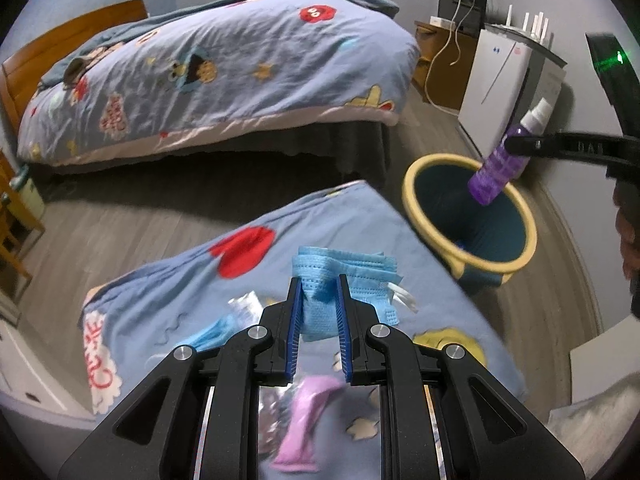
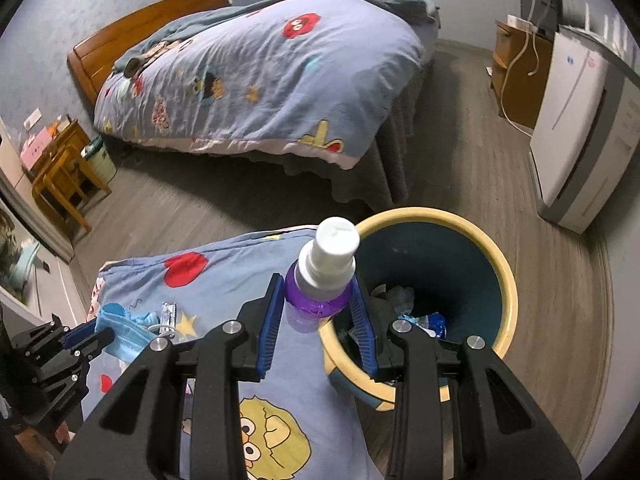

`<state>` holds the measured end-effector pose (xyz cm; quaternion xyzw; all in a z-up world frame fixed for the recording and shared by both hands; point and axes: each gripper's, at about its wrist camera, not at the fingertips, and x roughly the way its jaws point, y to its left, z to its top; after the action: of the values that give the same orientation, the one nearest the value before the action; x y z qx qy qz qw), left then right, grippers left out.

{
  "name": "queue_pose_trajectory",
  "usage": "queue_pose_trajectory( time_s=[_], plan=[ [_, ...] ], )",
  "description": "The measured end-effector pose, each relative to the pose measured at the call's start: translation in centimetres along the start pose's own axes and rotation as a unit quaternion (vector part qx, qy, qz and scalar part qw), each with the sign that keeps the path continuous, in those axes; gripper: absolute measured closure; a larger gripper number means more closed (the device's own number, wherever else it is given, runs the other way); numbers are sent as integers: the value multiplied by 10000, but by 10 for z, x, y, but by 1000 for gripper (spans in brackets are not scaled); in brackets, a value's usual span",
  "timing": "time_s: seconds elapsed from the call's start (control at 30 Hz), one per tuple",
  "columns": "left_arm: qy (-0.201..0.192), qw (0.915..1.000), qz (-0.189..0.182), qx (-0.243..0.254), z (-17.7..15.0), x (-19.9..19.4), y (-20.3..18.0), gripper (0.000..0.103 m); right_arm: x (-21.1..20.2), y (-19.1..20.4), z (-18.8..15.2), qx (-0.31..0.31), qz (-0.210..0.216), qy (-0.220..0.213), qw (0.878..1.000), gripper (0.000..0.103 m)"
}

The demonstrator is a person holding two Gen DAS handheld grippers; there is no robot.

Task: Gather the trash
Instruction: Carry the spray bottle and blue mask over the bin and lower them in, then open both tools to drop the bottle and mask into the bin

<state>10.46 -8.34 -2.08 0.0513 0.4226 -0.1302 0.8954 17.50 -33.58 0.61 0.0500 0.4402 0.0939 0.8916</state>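
Left gripper (image 1: 319,304) is pinching a blue face mask (image 1: 344,280), right gripper (image 2: 318,308) is gripping a purple spray bottle (image 2: 320,280) above the bin (image 2: 496,264).

A crumpled light-blue face mask (image 1: 344,280), its white ear loops trailing right, sits at the centre of the left wrist view, pinched between blue pads above a patterned bed corner. A purple spray bottle (image 2: 320,280) with a white cap, gripped at its shoulder, stands at the centre of the right wrist view, cap toward the top. The teal bin (image 2: 496,256) with a cream rim, right of centre, holds crumpled wrappers.
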Motion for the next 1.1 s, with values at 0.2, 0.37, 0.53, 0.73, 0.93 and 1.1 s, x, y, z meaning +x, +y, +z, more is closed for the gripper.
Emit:
queue_pose_trajectory(
  time_s=[0.2, 0.37, 0.53, 0.73, 0.93, 1.1],
  plan=[
    [-123, 9993, -232, 252, 19, 13, -40, 86, -1, -31, 1, 300, -116, -9, 9995, 70],
    [-202, 9981, -437, 390, 39, 24, -69, 86, 0, -67, -1, 709, -305, -9, 9970, 70],
    [-282, 9962, -521, 634, 54, 32, -91, 86, 14, -100, -10, 1082, -453, 143, 9930, 70],
    [-13, 9948, -634, 793, 61, 61, -112, 86, 39, -123, -24, 1457, -683, 544, 9855, 70],
    [166, 9931, -628, 978, 63, 89, -138, 85, 59, -131, -36, 1605, -766, 901, 9799, 70],
    [107, 9946, -616, 833, 69, 106, -151, 84, 64, -133, -38, 1646, -757, 969, 9787, 70]
  ],
)
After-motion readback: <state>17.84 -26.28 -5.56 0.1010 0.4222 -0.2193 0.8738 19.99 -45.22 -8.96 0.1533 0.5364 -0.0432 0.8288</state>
